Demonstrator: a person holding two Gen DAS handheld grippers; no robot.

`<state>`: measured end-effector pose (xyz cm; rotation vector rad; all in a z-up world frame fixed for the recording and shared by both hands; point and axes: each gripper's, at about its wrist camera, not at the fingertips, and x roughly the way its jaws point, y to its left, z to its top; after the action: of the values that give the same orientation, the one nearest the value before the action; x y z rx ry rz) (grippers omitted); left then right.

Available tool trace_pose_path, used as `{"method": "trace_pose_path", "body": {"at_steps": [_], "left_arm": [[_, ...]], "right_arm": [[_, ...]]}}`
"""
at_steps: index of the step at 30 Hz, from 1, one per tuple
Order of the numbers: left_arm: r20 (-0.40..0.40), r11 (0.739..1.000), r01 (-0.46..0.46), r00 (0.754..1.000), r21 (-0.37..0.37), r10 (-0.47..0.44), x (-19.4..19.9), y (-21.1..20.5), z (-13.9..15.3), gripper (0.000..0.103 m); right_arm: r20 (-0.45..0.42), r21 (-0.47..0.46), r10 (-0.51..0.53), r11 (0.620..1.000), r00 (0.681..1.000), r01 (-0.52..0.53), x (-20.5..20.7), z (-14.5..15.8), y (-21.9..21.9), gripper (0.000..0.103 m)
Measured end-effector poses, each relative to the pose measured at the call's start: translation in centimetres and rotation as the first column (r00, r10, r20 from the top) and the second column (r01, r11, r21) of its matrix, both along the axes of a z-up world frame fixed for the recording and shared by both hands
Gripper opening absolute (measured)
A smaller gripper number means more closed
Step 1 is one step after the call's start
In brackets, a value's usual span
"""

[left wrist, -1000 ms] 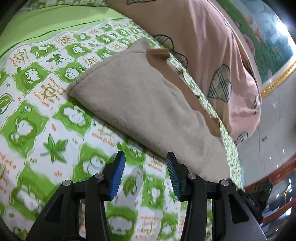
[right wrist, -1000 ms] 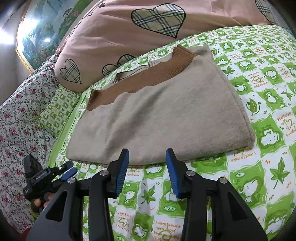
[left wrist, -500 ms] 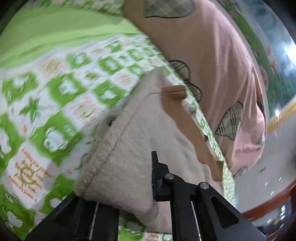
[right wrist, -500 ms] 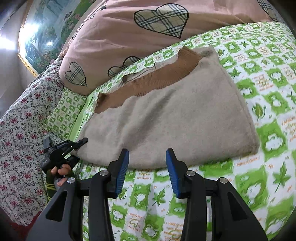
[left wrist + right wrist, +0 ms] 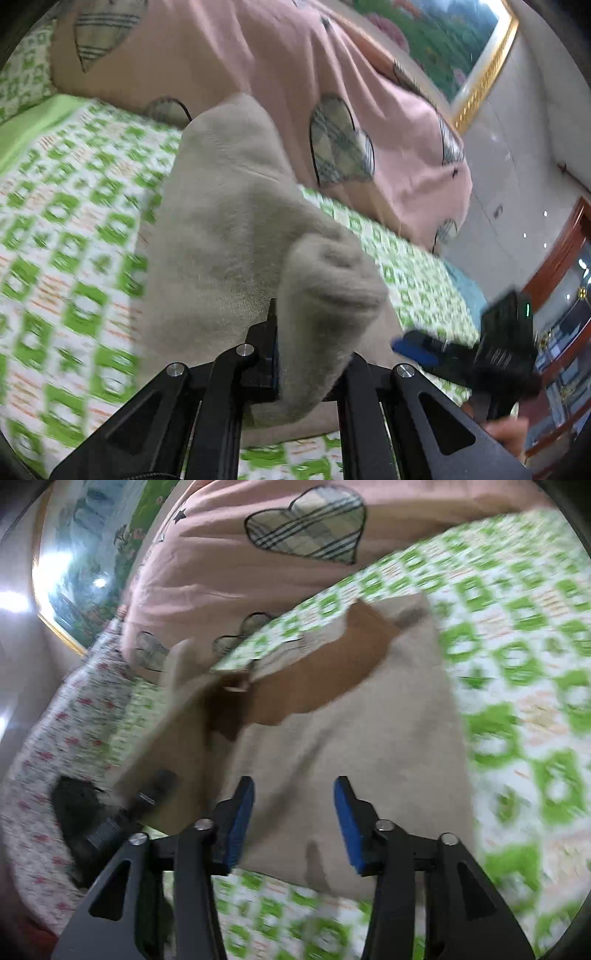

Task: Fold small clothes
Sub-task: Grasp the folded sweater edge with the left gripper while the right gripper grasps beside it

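A beige fleece garment with a brown ribbed band lies on the green-and-white patterned bed sheet. My left gripper is shut on a bunched edge of the garment and lifts it off the sheet. In the right wrist view the left gripper shows at the garment's left edge, which is raised. My right gripper is open and empty, just above the garment's near edge. It also shows in the left wrist view, blurred.
A pink quilt with plaid hearts is piled behind the garment. A floral bedspread hangs at the left side. A framed painting is on the wall. A wooden door frame stands past the bed.
My left gripper closed on the garment's left edge and lifted it up and over. My right gripper moved closer to the garment and stayed open.
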<state>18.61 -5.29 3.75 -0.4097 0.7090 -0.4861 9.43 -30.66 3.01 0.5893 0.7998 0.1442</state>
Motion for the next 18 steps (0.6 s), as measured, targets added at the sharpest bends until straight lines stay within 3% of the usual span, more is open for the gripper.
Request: {"method": "trace_pose_path", "body": {"at_steps": [2, 5, 11, 15, 18], "left_arm": [[-0.024, 1.0, 0.019, 1.0, -0.007, -0.019, 0.1, -1.0, -0.9, 0.006], [-0.023, 0.999, 0.03, 0.999, 0.027, -0.029, 0.0, -1.7, -1.2, 0.006], [-0.001, 0.997, 0.046, 0.999, 0.066, -0.046, -0.4, -1.5, -1.0, 0.006], [0.021, 0.993, 0.041, 0.999, 0.111, -0.043, -1.2, -1.3, -0.3, 0.006], [0.041, 0.995, 0.061, 0.997, 0.082, -0.064, -1.3, -1.9, 1.0, 0.006]], "right_arm": [[0.0, 0.148, 0.069, 0.987, 0.998, -0.068, 2.2, -0.9, -0.1, 0.071], [-0.023, 0.247, 0.129, 0.962, 0.991, -0.12, 5.6, -2.3, 0.5, 0.074], [-0.054, 0.298, 0.183, 0.941, 0.982, -0.159, 13.2, -3.7, 3.1, 0.072], [-0.076, 0.266, 0.199, 0.948, 0.977, -0.173, 16.9, -3.3, 4.5, 0.021], [-0.029, 0.185, 0.2, 0.964, 0.979, -0.191, 16.9, -0.6, 4.5, 0.017]]}}
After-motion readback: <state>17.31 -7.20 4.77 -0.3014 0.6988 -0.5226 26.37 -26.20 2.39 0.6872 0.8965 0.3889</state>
